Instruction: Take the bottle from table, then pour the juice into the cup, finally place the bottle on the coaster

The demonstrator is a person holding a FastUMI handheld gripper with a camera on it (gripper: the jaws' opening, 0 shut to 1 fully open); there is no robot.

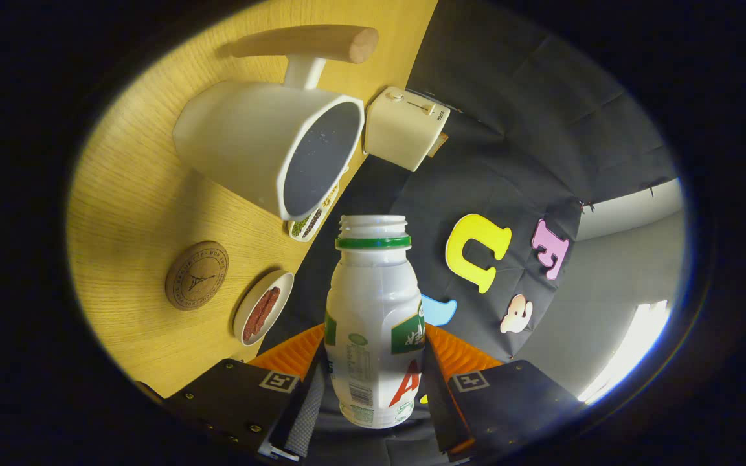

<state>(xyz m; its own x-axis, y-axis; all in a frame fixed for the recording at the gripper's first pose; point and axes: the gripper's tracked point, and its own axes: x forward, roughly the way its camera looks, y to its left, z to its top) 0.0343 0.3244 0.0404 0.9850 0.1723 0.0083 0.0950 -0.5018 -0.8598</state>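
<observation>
Between my claw's (373,388) two fingers sits the bottle (373,323), pinched on both flanks low on its body, its cap off and its open mouth pointing straight ahead along the fingers. Its long axis runs with my reach, so whichever way I roll the claw, the mouth follows. Judging from how the wooden table (133,194) stands on edge to one side of my view, I have the whole claw rolled well over, which I take to be the pouring step. Just beyond the bottle's mouth and a little to the table side is the white cup (250,142), its dark opening turned toward the bottle, rim near the neck but not touching it. I cannot tell whether juice is running. Beside the fingers on the table lie a small dish (263,307) with something reddish in it, and past it the round coaster (196,275), bare, with open wood around it, a fair landing spot later. Beyond the cup stand a wooden-topped handle (308,44) and a cream toaster (405,128) hard by the table's edge, which I should keep off.
</observation>
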